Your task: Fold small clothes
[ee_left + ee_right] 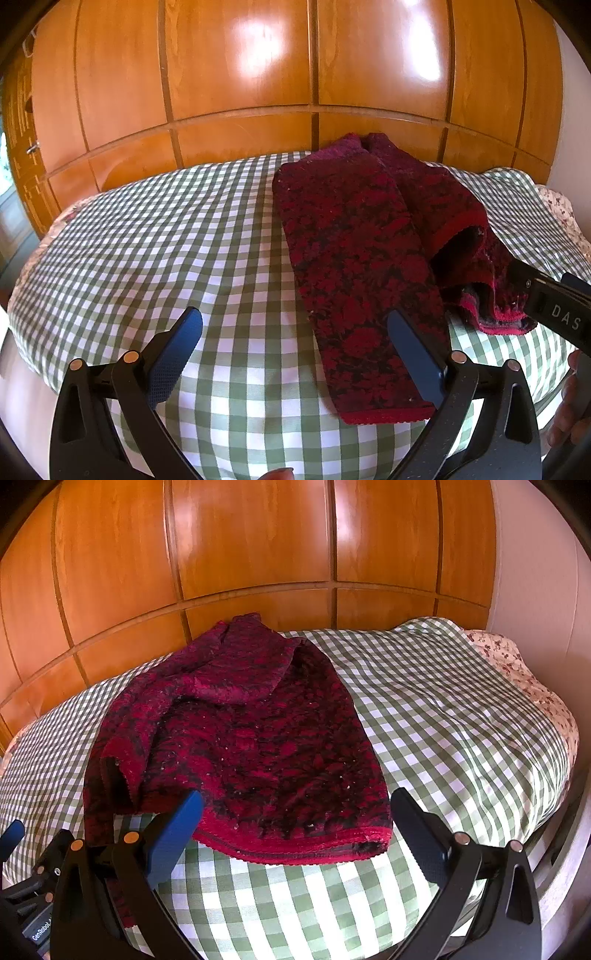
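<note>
A dark red and black patterned knitted garment (pixel 258 738) lies on the green checked bed cover (pixel 443 720). In the left wrist view one long folded part (pixel 351 258) runs toward me, and the bunched body (pixel 454 214) lies to its right. My left gripper (pixel 293 317) is open and low over the cover, its right finger above the edge of the folded strip. My right gripper (pixel 295 812) is open, with the garment's red hem (pixel 295 849) lying between its fingers. Nothing is gripped.
Glossy wooden wardrobe doors (pixel 240 74) rise behind the bed. A floral sheet (pixel 517 664) shows at the cover's right edge, by a pale wall. A hand (pixel 565 406) holds the right gripper at the lower right. Bare checked cover (pixel 166 240) spreads to the left.
</note>
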